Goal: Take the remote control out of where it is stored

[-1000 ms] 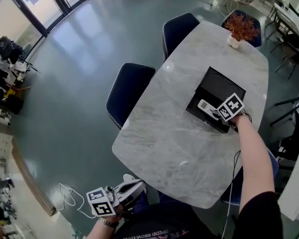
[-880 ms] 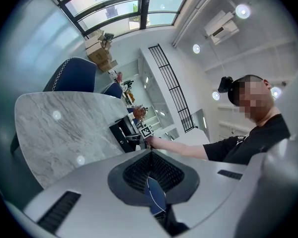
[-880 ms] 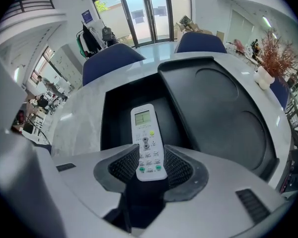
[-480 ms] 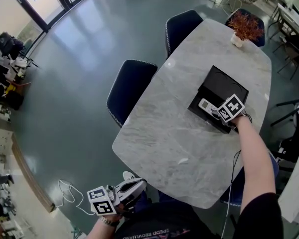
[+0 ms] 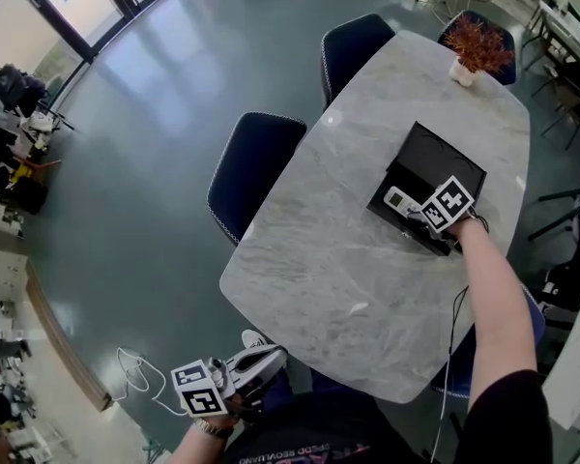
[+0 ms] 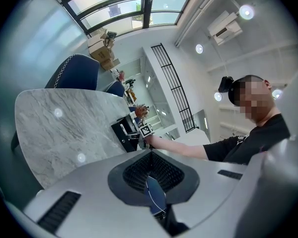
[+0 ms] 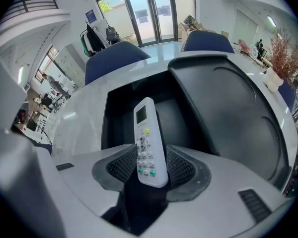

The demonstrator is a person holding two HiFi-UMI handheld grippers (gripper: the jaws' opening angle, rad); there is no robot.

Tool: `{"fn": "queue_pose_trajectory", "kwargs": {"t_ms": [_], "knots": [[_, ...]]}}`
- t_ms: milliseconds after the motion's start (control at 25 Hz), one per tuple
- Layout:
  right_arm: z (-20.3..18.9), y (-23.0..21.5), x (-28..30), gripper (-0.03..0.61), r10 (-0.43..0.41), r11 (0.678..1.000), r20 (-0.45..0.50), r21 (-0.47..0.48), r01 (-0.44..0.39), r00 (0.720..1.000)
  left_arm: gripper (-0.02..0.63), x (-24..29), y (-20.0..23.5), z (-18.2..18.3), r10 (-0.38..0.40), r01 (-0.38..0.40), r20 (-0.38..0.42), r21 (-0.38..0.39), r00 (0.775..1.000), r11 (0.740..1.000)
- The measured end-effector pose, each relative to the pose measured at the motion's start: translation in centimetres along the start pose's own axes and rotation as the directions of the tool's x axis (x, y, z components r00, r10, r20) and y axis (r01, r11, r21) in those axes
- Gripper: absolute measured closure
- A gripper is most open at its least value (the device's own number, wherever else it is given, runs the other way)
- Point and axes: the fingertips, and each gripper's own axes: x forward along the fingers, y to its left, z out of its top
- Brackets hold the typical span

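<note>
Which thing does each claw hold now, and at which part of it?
Apparently nothing is gripped. The right claw is opening, with the button end of the remote control between its pads. The left claw is shut and empty.

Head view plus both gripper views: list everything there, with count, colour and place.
table: one, grey-white marble, middle of the head view
chairs: three seen clearly, dark blue, two at the table's far side, one behind the plant
box: one, black, lid open, on the table's right part
remote control: one, white, at the box's front
plant: one, reddish in a white pot, table's far end
left gripper: one, grey, off the table's near edge, fingers shut
right gripper: one, grey, at the box, fingers opening, remote control between them
</note>
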Motion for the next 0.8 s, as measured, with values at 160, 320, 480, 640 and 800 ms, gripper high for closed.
{"fn": "queue_pose_trajectory", "kwargs": {"t_ms": [160, 320, 480, 640, 800], "knots": [[0.2, 0.6, 0.3, 0.410, 0.010, 0.999, -0.008, -0.032, -0.010, 1.000, 0.609, 0.1, 0.1, -0.1, 0.000, 0.000, 0.000, -0.005, 1.000, 1.000], [0.6, 1.3, 0.7, 0.410, 0.016, 0.998, -0.022, -0.066, -0.018, 1.000, 0.607, 0.3, 0.2, 0.1, -0.004, 0.004, -0.002, -0.007, 1.000, 1.000], [1.2, 2.3, 1.0, 0.410, 0.015, 0.990, -0.052, -0.140, -0.022, 0.999, 0.607, 0.2, 0.3, 0.2, -0.008, 0.008, -0.005, -0.011, 1.000, 1.000], [1.8, 2.0, 0.7, 0.410, -0.055, 0.975, -0.047, -0.217, 0.043, 0.997, 0.608, 0.3, 0.3, -0.1, -0.008, 0.008, -0.004, -0.012, 1.000, 1.000], [2.2, -0.1, -0.2, 0.414, -0.244, 0.931, 0.016, -0.275, 0.239, 0.970, 0.607, 0.3, 0.6, 0.0, -0.004, 0.004, 0.000, -0.018, 1.000, 1.000]]}}
